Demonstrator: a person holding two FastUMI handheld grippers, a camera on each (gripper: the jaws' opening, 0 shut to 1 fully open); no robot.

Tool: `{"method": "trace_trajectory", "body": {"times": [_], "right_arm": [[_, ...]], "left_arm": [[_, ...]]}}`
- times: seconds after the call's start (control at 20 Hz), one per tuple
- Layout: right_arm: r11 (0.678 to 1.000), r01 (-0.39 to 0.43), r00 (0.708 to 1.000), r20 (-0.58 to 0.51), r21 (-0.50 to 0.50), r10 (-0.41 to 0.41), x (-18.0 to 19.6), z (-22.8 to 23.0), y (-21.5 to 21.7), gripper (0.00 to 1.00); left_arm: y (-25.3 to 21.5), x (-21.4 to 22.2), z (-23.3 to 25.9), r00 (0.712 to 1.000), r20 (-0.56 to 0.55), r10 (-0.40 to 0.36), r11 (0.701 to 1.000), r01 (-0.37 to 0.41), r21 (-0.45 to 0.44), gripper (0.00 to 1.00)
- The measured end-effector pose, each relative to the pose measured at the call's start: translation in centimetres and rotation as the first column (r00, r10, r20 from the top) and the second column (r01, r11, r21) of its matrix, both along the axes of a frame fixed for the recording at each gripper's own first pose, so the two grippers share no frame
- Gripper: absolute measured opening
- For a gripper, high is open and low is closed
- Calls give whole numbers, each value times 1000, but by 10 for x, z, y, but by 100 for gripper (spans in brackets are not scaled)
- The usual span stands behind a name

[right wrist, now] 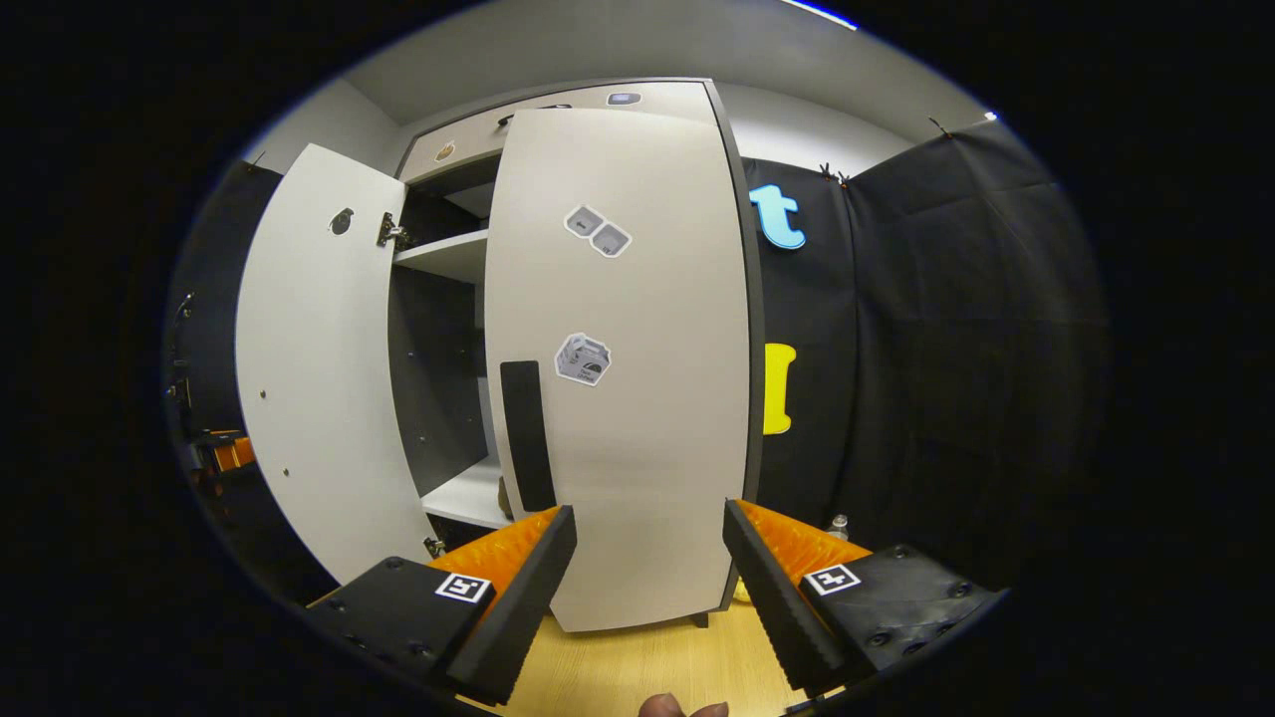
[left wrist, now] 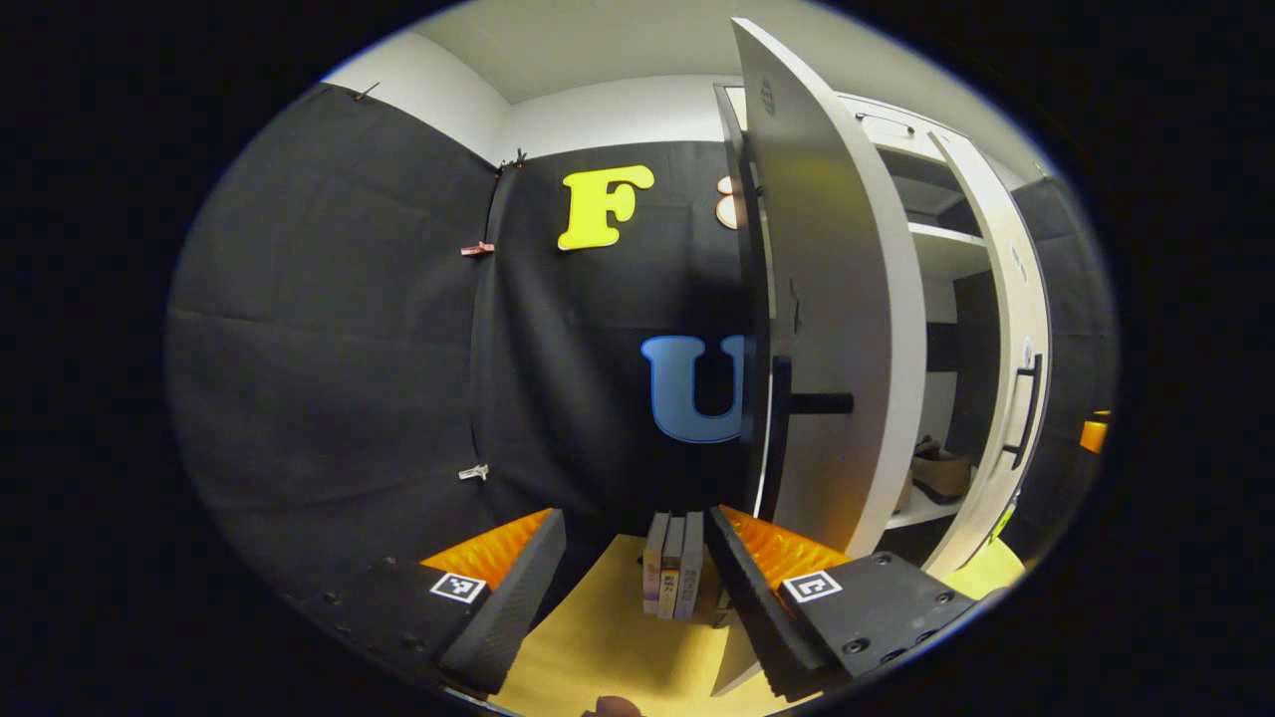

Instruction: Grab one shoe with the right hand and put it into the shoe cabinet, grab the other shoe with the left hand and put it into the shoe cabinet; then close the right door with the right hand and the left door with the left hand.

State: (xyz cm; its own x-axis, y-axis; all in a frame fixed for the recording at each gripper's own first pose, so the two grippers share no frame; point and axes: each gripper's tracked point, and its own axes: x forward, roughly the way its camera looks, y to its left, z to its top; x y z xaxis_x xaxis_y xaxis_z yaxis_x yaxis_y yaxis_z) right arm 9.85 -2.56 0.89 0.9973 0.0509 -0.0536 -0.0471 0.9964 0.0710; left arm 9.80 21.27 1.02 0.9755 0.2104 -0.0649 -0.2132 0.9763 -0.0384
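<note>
The white shoe cabinet (right wrist: 618, 100) stands ahead. In the right gripper view its right door (right wrist: 647, 398), with a black handle (right wrist: 526, 433), is swung nearly across the opening, and my right gripper (right wrist: 647, 558) is open just in front of its lower edge, holding nothing. The left door (right wrist: 319, 368) stands wide open. In the left gripper view that left door (left wrist: 837, 329) is seen almost edge-on with its black handle (left wrist: 807, 403) just beyond my open, empty left gripper (left wrist: 637, 558). A brown shoe (left wrist: 936, 468) sits on the lower shelf (left wrist: 921, 513) inside.
Three books (left wrist: 672, 578) stand upright on the wooden floor (left wrist: 608, 647) by the cabinet's left side. A small bottle (right wrist: 840, 525) stands at the wall right of the cabinet. Black cloth walls close in on both sides. The other gripper (right wrist: 224, 453) shows beyond the open left door.
</note>
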Motion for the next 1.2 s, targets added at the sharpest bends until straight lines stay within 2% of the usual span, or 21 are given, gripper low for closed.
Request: {"method": "trace_trajectory", "body": {"times": [0.3, 0.35, 0.55, 0.7, 0.95, 1.0, 1.2], "right_arm": [[999, -27, 1000, 1, 28, 27, 0, 0, -2, 98], [999, -30, 1000, 1, 30, 30, 0, 0, -4, 98], [999, -36, 999, 2, 25, 36, 2, 1, -14, 98], [999, -30, 1000, -3, 31, 31, 3, 1, -25, 98], [999, -28, 1000, -3, 28, 28, 2, 1, -41, 98], [999, -26, 1000, -3, 19, 26, 3, 2, -43, 98], [1000, -10, 1000, 5, 9, 10, 3, 3, -58, 98]], "left_arm": [[-17, -9, 2, 1000, 1, -13, 1000, 13, 0, 93], [-18, -9, 2, 1000, -3, -17, 1000, 17, -11, 90], [-30, -12, 11, 999, 1, -47, 999, 47, -19, 93], [-72, -5, 11, 996, 5, -87, 996, 87, -30, 93], [-114, 2, 12, 990, 31, -136, 989, 137, -53, 90], [-124, 7, 11, 988, 31, -152, 986, 154, -59, 93], [-160, 28, 12, 977, 38, -210, 976, 212, -56, 92]]}}
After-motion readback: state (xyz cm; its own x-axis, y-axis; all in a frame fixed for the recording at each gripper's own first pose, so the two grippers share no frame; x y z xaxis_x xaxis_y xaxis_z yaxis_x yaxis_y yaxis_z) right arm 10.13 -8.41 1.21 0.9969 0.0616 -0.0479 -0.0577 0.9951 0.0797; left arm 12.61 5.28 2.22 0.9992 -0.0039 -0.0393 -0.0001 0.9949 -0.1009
